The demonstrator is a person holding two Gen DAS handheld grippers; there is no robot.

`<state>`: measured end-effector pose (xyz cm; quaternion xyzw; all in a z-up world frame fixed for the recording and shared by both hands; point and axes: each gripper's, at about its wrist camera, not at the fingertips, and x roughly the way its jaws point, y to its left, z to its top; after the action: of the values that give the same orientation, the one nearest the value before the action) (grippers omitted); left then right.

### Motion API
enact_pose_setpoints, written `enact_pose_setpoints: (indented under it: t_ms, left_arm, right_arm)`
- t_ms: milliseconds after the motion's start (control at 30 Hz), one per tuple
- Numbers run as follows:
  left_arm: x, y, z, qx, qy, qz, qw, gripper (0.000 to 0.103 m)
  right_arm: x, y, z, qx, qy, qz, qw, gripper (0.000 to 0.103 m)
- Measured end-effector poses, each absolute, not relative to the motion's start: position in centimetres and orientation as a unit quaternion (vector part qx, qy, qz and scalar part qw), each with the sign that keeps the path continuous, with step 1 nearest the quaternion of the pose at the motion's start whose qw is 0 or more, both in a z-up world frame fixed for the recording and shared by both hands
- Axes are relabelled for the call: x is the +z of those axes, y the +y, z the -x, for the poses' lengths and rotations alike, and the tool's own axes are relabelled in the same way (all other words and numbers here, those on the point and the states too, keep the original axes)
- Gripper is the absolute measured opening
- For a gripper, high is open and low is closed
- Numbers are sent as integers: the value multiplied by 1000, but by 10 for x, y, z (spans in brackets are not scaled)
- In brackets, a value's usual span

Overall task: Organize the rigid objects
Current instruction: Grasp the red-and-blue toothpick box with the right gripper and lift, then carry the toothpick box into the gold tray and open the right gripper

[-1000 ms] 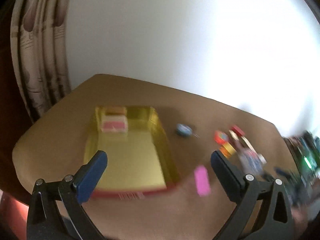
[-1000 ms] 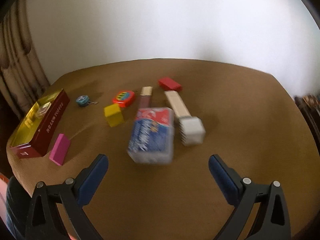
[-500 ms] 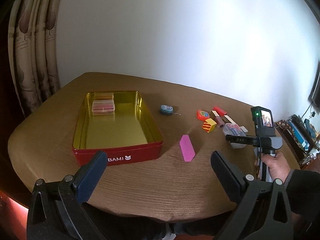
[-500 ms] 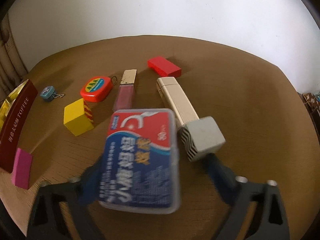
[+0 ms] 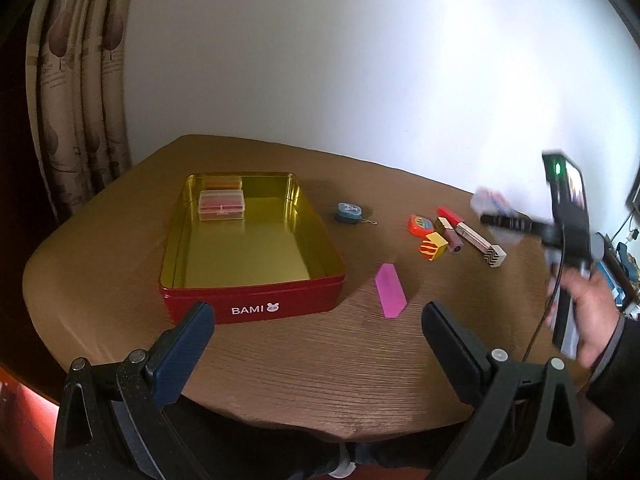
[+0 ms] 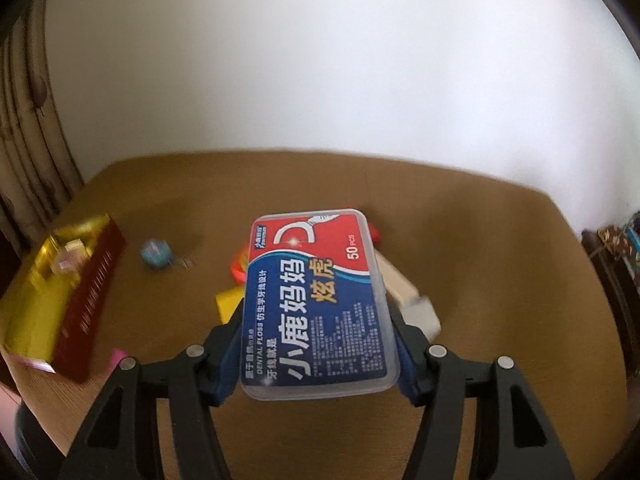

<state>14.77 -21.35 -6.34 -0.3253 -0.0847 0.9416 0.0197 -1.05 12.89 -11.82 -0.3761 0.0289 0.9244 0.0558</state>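
Observation:
My right gripper [image 6: 318,344] is shut on a clear dental floss box [image 6: 316,296] with a red and blue label, held above the table. In the left wrist view that box [image 5: 490,200] is a blur at the right gripper's tip. The red BAMI tin [image 5: 256,306] with a gold inside stands open at the left and holds a small clear box [image 5: 221,205]; the tin also shows in the right wrist view [image 6: 92,280]. My left gripper [image 5: 318,332] is open and empty, low in front of the tin and a pink block [image 5: 390,290].
On the brown table [image 5: 320,372] lie a blue tape measure [image 5: 349,210], an orange case [image 5: 420,225], a yellow striped block [image 5: 433,246], a lipstick [image 5: 450,234], a red block [image 5: 449,213] and a beige stick with a striped cube end [image 5: 482,245]. Curtains [image 5: 76,100] hang at left.
My right gripper has closed on the dental floss box and lifted it off the table. My left gripper has stayed open and moved little over the last half second.

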Motion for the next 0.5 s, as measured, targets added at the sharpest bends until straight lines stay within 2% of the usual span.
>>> enact_pose_setpoints:
  t_ms: [233, 500]
  left_arm:
    - [-57, -223, -158, 945, -71, 318, -12, 102]
    - [-55, -252, -167, 942, -103, 317, -43, 102]
  right_arm:
    - [-73, 96, 40, 936, 27, 349, 36, 63]
    - [-27, 47, 62, 946, 10, 323, 0, 63]
